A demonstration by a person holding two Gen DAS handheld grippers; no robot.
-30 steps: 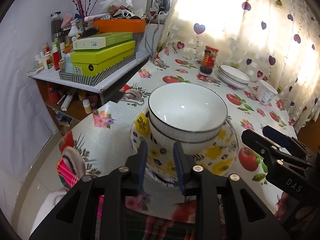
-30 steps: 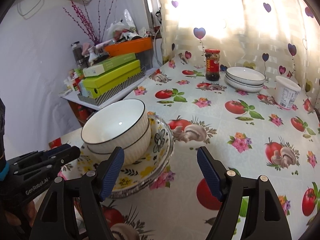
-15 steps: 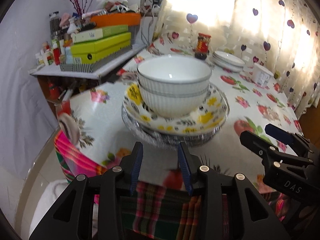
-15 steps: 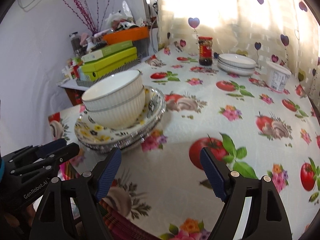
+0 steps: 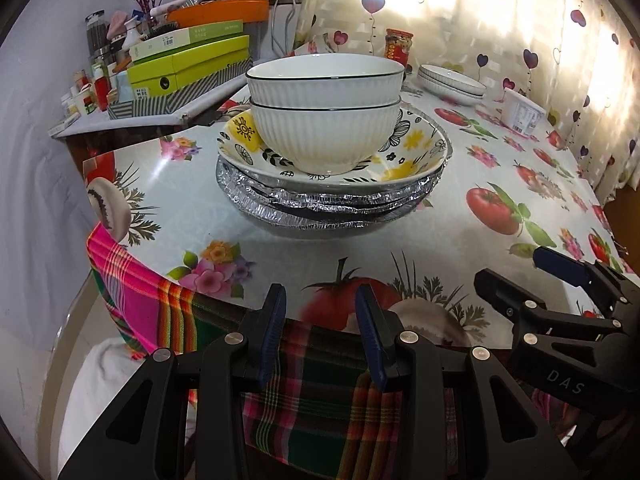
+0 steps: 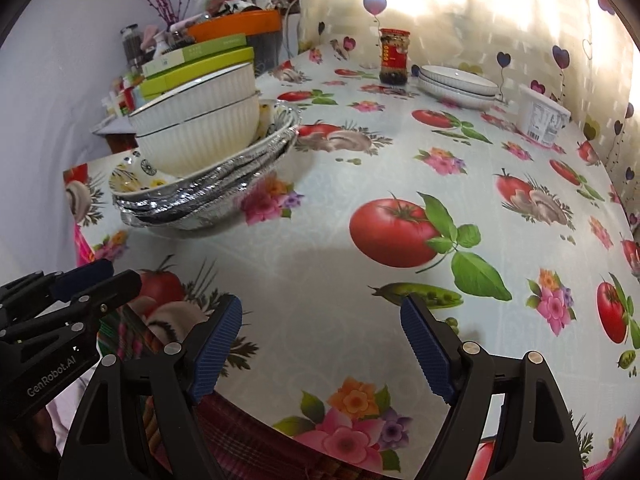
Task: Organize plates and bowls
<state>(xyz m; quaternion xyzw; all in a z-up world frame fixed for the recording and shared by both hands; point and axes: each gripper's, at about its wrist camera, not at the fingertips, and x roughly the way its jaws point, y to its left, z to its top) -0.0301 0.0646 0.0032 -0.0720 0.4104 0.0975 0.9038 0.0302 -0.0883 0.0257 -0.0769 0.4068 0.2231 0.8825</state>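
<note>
On the glossy tablecloth (image 5: 192, 216) printed with tomatoes, mushrooms and flowers, the landmark is a stack near the table's left front corner: two ribbed white bowls (image 5: 324, 120) with thin dark rims, nested and upright with mouths facing up, sit in a shallow floral plate (image 5: 404, 160) of yellow and black blossoms, which rests on crinkled foil pans (image 5: 320, 204). Left of the stack and behind it, a side shelf carries flat green boxes (image 5: 188, 66) under an orange tub (image 5: 224, 12). Short of the stack, over the table edge and a plaid cloth (image 5: 320, 412), the left gripper (image 5: 320, 330) hangs with its ridged blue pads parted a little, holding nothing. Behind the stack to the right stand a red-labelled jar (image 6: 395, 56), stacked white plates (image 6: 456, 82) and a white tub (image 6: 542, 118). Right of the stack, the right gripper (image 6: 322, 346) is spread wide and empty above the cloth.
</note>
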